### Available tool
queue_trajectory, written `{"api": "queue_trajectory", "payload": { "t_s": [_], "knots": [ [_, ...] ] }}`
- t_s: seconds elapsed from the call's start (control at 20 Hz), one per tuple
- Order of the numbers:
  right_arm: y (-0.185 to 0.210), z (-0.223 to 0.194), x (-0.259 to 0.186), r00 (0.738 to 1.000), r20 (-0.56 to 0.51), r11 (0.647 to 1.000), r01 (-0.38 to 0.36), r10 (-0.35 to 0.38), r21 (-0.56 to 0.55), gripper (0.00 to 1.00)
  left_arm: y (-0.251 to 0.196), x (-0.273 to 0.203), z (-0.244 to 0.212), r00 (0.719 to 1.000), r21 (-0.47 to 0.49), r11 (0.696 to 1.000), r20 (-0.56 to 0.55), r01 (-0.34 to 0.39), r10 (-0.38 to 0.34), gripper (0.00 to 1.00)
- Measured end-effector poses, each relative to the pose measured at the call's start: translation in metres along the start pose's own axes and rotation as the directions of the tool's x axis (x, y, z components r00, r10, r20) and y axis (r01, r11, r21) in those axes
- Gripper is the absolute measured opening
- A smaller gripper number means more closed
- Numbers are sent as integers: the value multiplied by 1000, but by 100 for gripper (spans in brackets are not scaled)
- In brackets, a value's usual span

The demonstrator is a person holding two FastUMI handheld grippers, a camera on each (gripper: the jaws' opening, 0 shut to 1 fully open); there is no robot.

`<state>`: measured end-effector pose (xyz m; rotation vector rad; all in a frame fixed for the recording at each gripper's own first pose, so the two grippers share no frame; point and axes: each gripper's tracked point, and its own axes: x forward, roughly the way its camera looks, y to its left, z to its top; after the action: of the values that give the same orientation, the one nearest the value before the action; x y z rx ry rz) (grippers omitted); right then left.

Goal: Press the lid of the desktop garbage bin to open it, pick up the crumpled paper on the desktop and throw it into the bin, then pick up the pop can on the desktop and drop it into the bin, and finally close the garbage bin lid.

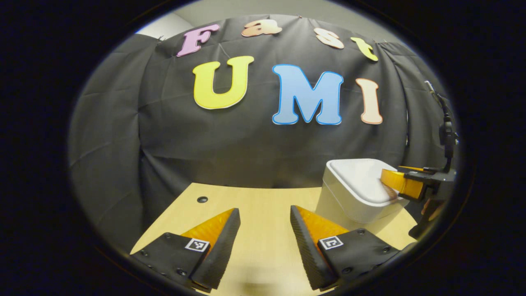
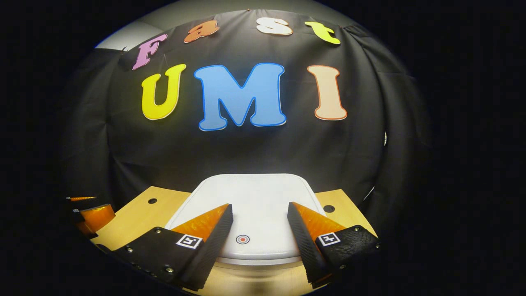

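The garbage bin (image 2: 246, 205) is sitting on the wooden counter (image 1: 263, 213) near the black cloth wall, and its white lid (image 2: 250, 197) is lying flat and closed; a small round button (image 2: 242, 239) is showing near the front edge of the lid. The right gripper (image 2: 259, 224) is hanging over the lid with its two fingers spread apart and holding nothing, and the button is lying in the gap between them; in the left gripper view this same gripper is reaching over the bin from the side. The left gripper (image 1: 265, 230) is waiting above the bare counter beside the bin, spread apart too, with nothing in it. I think the job is just starting, with the lid press coming first. A few things could go wrong from here; because the button is sitting between the fingers, a straight push down may miss it, and then the lid may not be popping up; a push that is too hard or off to one side may be sliding the light bin along the counter or tipping it.
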<state>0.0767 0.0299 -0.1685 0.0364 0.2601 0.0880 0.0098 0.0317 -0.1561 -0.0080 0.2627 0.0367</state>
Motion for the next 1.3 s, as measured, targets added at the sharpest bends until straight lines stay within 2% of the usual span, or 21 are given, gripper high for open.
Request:
{"api": "queue_trajectory", "payload": {
  "t_s": [0.3,0.4,0.5,0.6,0.65,0.8,0.85,1.0,1.2,1.3],
  "knots": [
    [0,2,0,1000,-7,1000,-1,1,10,87,-10,1,10,1000,7,1000,22,16,-16,84],
    [-1,4,-2,1000,-5,1000,-1,1,21,86,-12,1,15,999,7,1000,38,20,-20,82],
    [-3,11,-6,1000,21,1000,-2,2,24,86,-13,-1,24,998,10,1000,57,20,-20,84],
    [-4,21,-13,998,61,1000,-3,2,22,86,-13,-5,35,996,5,1000,86,19,-19,80],
    [-4,30,-19,996,88,1000,-1,-1,18,86,-14,-7,43,994,-2,1000,107,20,-20,82],
    [-3,52,-36,985,172,1000,3,-1,-15,86,-16,-17,73,983,-23,999,185,25,-20,84],
    [-2,58,-43,981,194,999,7,-1,-32,86,-17,-21,83,977,-23,999,212,25,-19,82],
    [1,76,-62,968,252,998,11,6,-69,86,-20,-35,110,957,2,1000,290,16,-16,84],
    [4,94,-80,954,301,999,5,9,-45,86,-28,-56,130,936,52,999,351,7,-25,84],
    [3,97,-84,950,313,999,6,7,-39,86,-32,-63,134,931,65,998,364,10,-33,87]
  ]
}}
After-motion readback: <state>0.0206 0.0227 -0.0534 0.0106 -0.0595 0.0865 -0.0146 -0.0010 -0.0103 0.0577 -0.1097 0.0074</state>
